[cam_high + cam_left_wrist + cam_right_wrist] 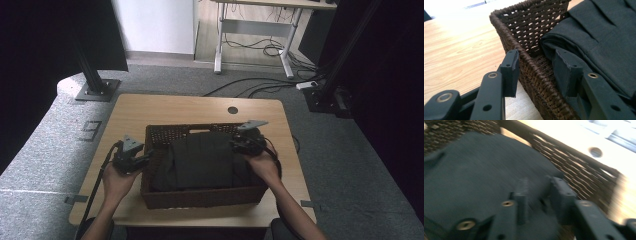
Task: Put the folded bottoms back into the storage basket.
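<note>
A brown wicker basket stands in the middle of the wooden table, with a dark folded cloth lying inside it. My left gripper straddles the basket's left wall: one jaw is outside against the rim, the other inside beside the cloth. A gap still shows at the inner pad, so the left gripper is open. My right gripper hovers over the cloth's right side, near the basket's far wall. The right gripper has its jaws apart in a blurred picture.
A round cable hole sits in the table behind the basket. Bare wood runs left of the basket and along the front edge. Black frame posts stand on the carpet at both sides, and cables lie on the floor beyond.
</note>
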